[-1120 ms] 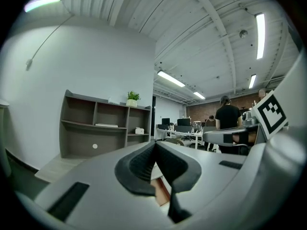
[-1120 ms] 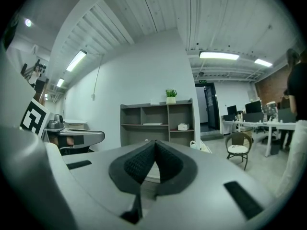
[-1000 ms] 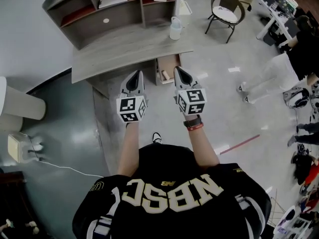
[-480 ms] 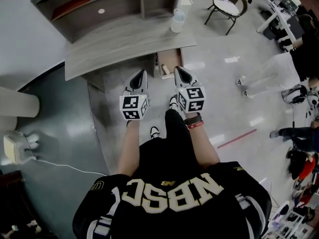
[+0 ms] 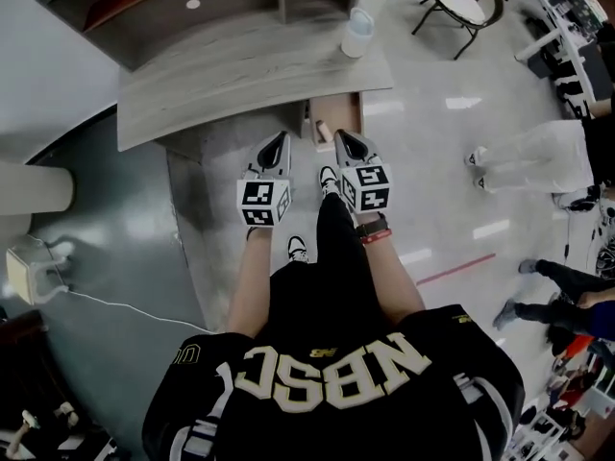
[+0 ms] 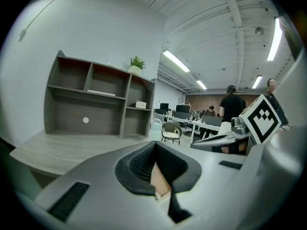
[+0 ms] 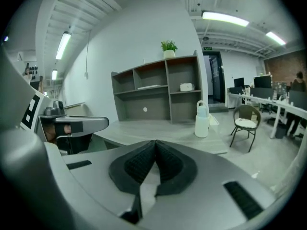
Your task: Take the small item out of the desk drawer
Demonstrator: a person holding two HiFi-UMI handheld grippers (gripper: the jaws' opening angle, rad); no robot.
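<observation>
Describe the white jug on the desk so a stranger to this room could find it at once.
Start at the long grey desk against the wall, with the grey shelf unit standing on it. At the desk's end nearest the chair, just beside the shelf unit, stands the jug. Unlike the small things on the shelves, it is tall, pale and has a looped handle.

desk (image 5: 231, 89): grey wood | on top: white jug (image 5: 356, 35), shelf unit (image 5: 192, 12)

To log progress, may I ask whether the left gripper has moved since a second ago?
Yes. In the head view the left gripper reached the front edge of the desk; now it lies clear below it.
</observation>
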